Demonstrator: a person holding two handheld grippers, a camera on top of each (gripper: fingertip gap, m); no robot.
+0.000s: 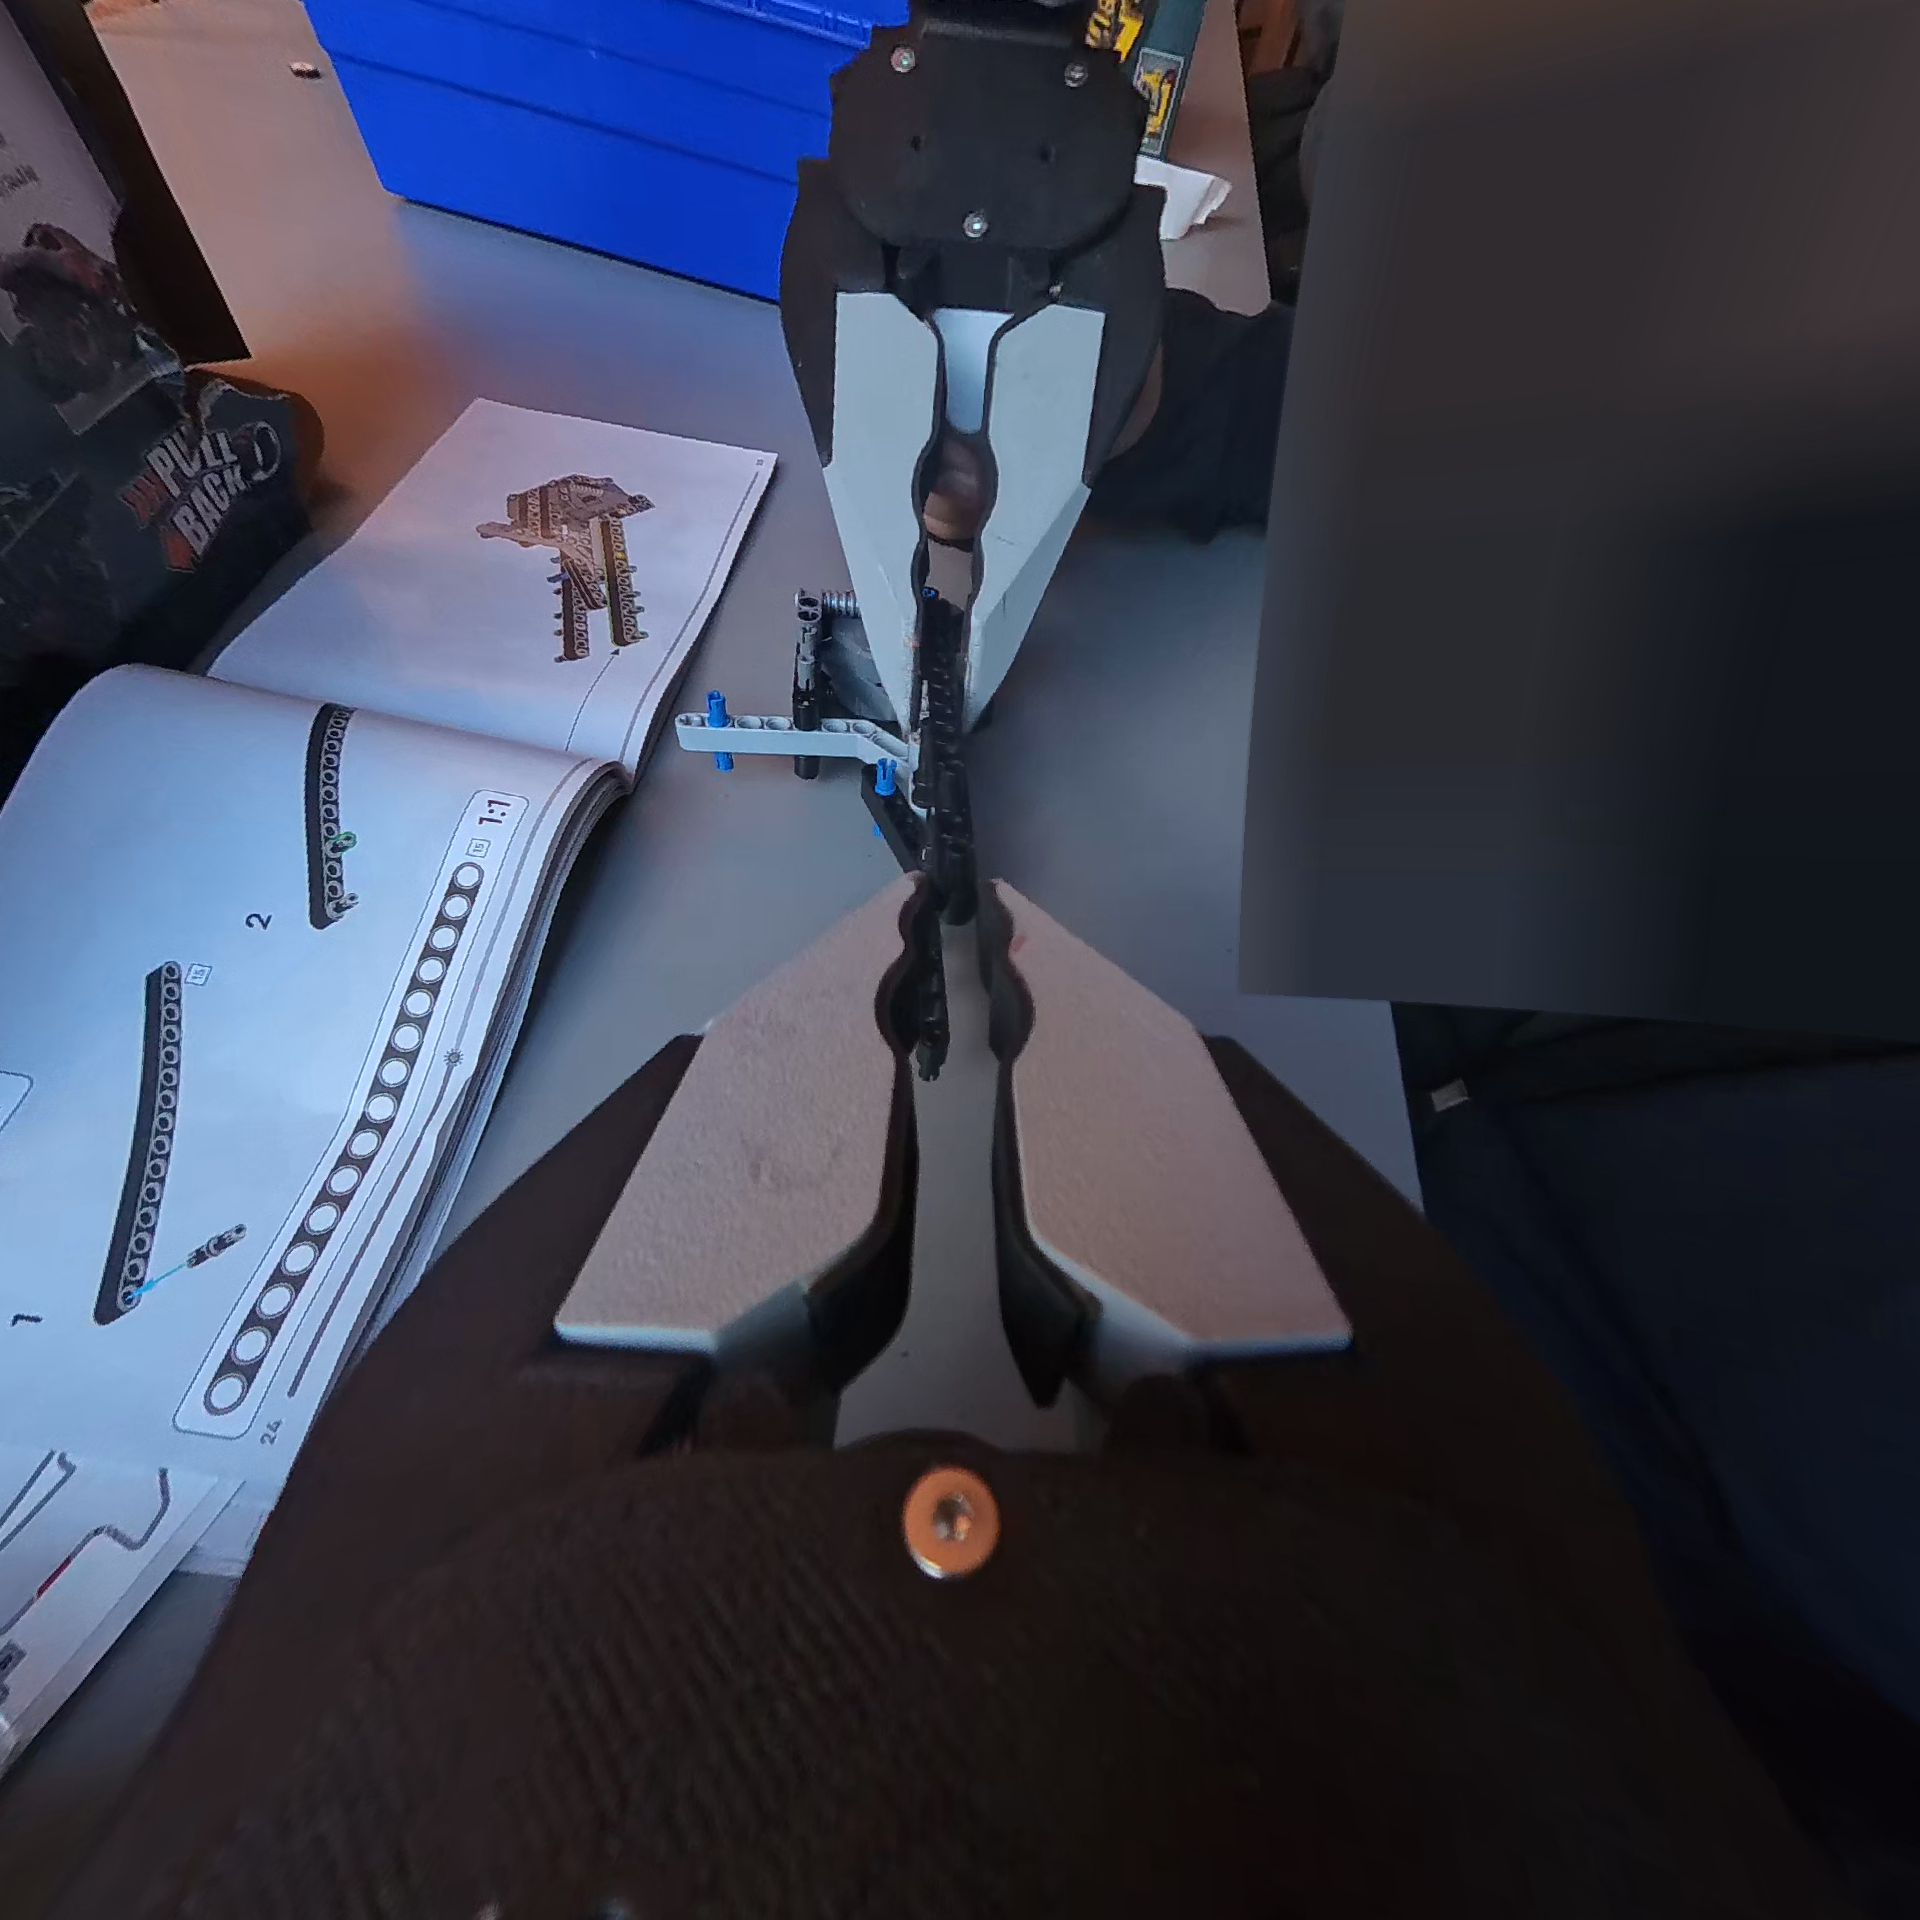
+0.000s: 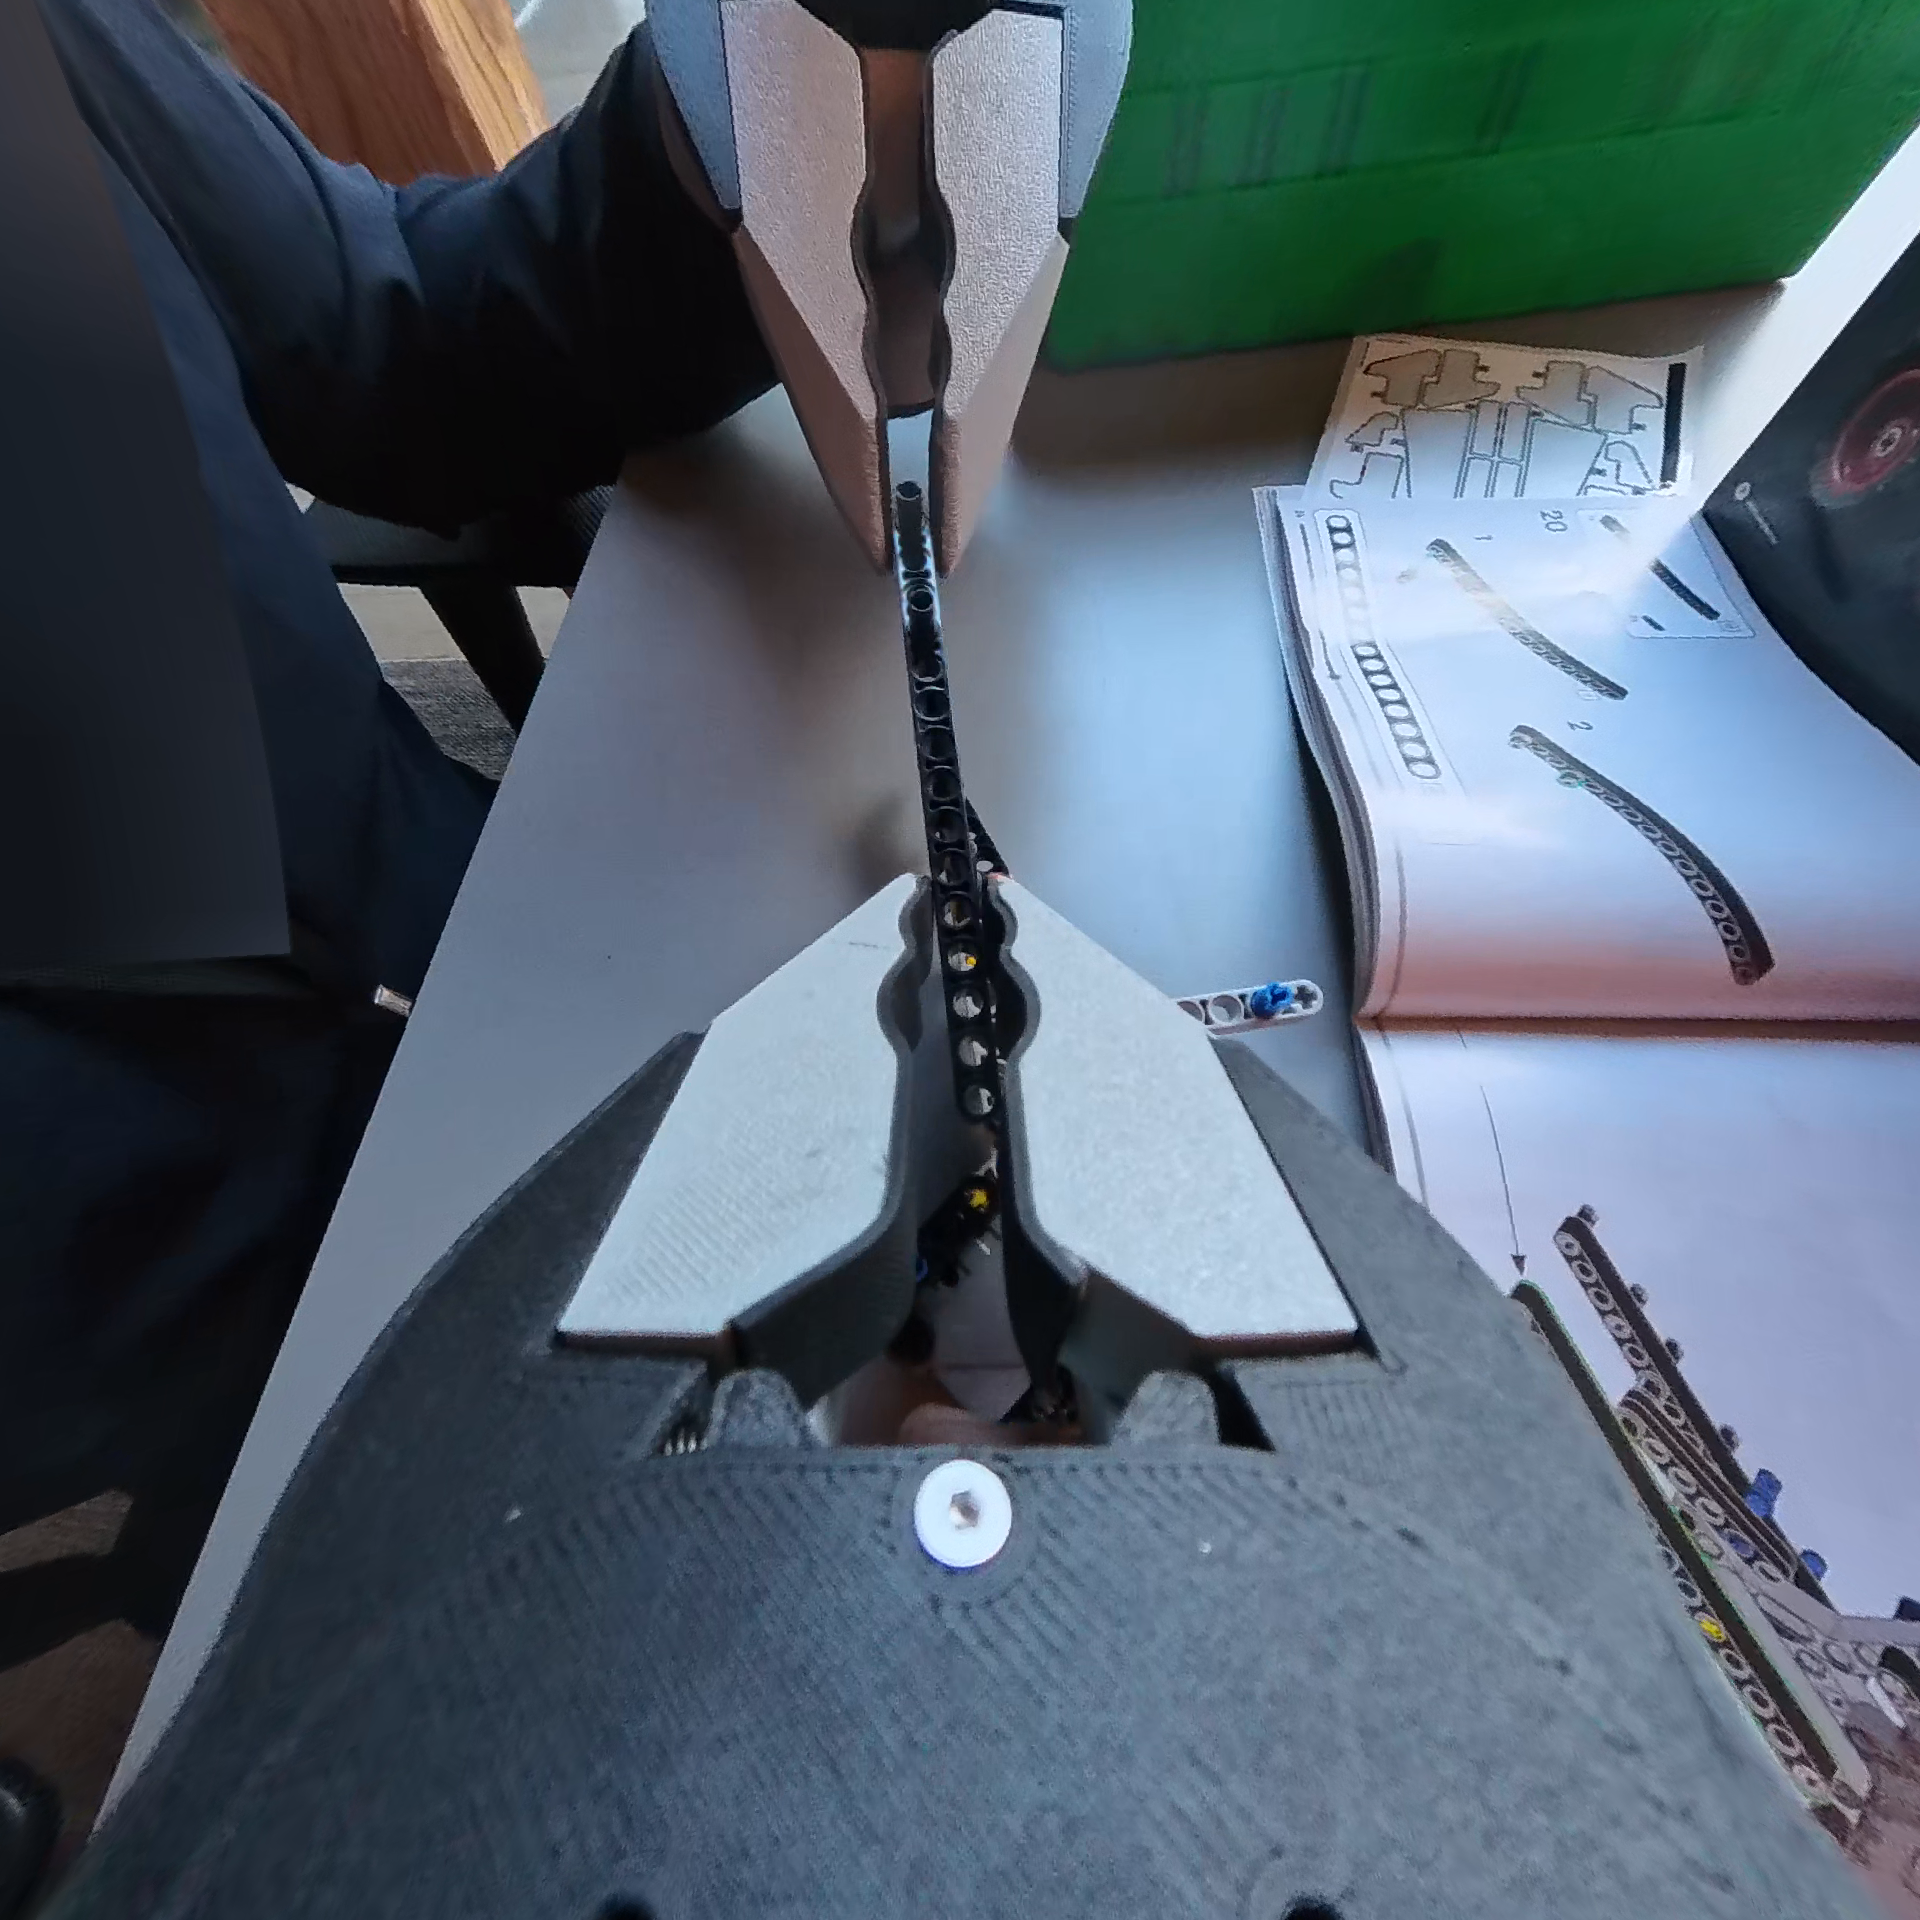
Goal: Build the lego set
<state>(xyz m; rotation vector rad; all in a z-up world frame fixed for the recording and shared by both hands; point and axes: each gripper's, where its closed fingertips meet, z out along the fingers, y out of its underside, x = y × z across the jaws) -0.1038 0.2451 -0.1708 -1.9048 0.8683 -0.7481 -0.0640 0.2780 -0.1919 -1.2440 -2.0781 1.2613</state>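
Note:
My left gripper (image 1: 954,891) is shut on one end of a long black holed beam (image 1: 951,821). My right gripper (image 1: 943,722) faces it from the far side, shut on the lego assembly (image 1: 831,675). A light grey beam (image 1: 790,732) with blue pins sticks out of that assembly to the left. In the right wrist view the black beam (image 2: 935,727) runs from my right gripper (image 2: 956,888) up to the left gripper (image 2: 914,556). Black parts and a yellow pin (image 2: 975,1197) sit deep between the right fingers. The grey beam's tip (image 2: 1247,1003) shows to the right.
An open instruction booklet (image 1: 312,1039) lies left of the grippers and also shows in the right wrist view (image 2: 1558,831). A blue bin (image 1: 582,135) stands behind. A dark lego box (image 1: 104,468), a green box (image 2: 1455,156) and a person's dark sleeve (image 2: 468,312) border the grey table (image 2: 727,675). One gripper's finger ends stand about 7 cm off the other's.

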